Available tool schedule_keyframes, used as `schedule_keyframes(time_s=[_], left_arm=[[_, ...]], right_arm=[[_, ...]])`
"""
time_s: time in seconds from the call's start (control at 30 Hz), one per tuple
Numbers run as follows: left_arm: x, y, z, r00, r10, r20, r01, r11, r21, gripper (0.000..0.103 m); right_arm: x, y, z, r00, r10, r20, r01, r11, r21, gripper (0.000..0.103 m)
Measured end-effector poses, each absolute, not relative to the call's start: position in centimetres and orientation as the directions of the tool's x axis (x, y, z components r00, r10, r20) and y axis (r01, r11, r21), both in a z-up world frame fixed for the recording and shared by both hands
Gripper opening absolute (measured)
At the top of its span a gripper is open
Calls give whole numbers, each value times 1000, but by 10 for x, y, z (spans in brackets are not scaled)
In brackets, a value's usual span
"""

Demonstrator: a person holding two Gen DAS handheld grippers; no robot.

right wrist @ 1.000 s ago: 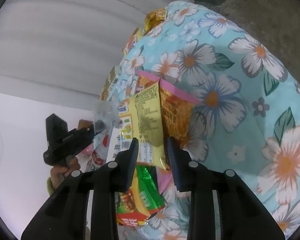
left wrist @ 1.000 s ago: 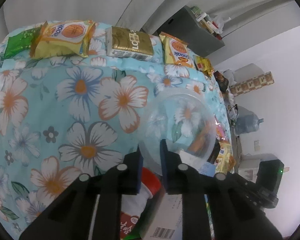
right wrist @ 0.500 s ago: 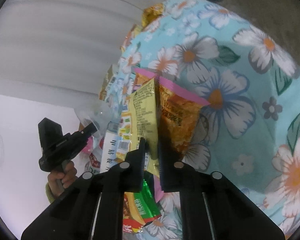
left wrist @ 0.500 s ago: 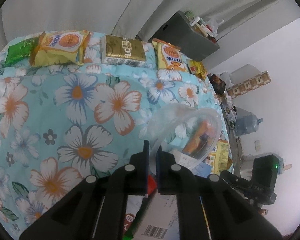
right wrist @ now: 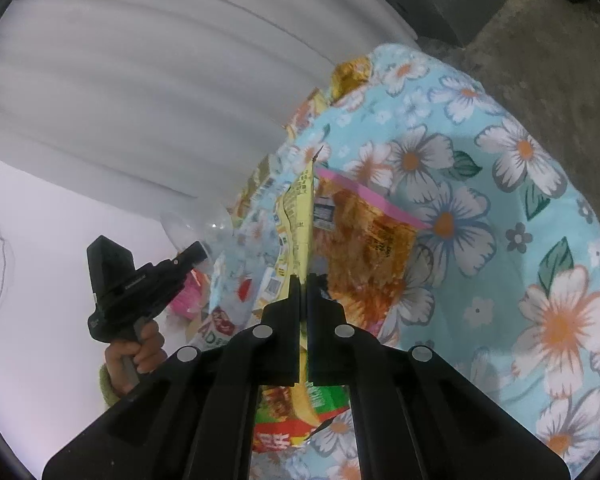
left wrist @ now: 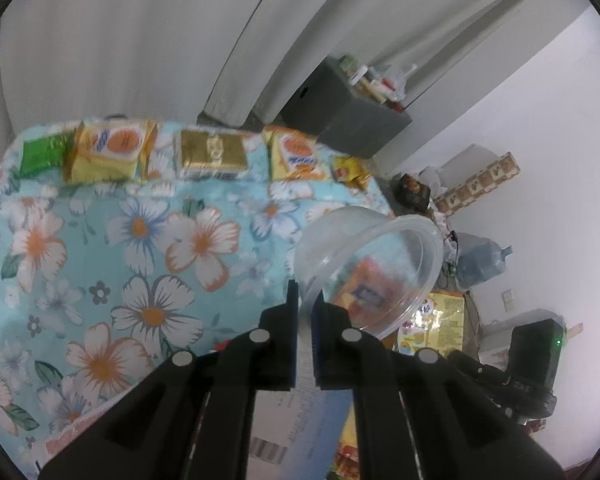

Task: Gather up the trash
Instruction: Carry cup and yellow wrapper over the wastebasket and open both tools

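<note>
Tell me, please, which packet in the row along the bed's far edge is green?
The green packet at the row's left end; the others are yellow, orange or gold.

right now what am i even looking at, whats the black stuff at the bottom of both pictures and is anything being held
There is no robot here: a person holds a two-finger gripper in each hand, and each picture comes from a fisheye camera looking along those fingers. The left gripper is shut on the rim of a clear plastic dome lid. The right gripper is shut on the edge of a yellow snack wrapper; this view also shows the person's hand gripping the other tool. Below lies a flowered cloth strewn with more wrappers, and a gold packet at its far edge.
</note>
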State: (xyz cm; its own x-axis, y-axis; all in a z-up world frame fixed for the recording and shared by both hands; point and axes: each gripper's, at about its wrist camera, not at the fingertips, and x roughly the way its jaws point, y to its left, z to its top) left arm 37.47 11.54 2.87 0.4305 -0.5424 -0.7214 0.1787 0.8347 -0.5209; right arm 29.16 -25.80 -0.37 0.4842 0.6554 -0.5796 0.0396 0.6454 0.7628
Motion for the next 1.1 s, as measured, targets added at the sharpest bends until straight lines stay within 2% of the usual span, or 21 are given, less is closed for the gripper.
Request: schedule_keyframes(time_s=[0.27,0.57,0.8,1.1], left_arm=[[338,104,67,481,-572,-664,260,817,-515,5],[303,56,96,465,-622,-630,365,783,-504,5],[280,-23,96,384,-669,-636,483,733,-480,5],[263,-168,66,195,-717,-670,608,624,-491,5]], right_arm=[[253,-274,30,545,649,-530,-9,637,770,1],[201,-312,56,646,598,-474,-14,630,777,1],[157,-367,61,737,498,-457,58,627,777,1],[94,-458,47,831,321,-455,214,570,793,1]])
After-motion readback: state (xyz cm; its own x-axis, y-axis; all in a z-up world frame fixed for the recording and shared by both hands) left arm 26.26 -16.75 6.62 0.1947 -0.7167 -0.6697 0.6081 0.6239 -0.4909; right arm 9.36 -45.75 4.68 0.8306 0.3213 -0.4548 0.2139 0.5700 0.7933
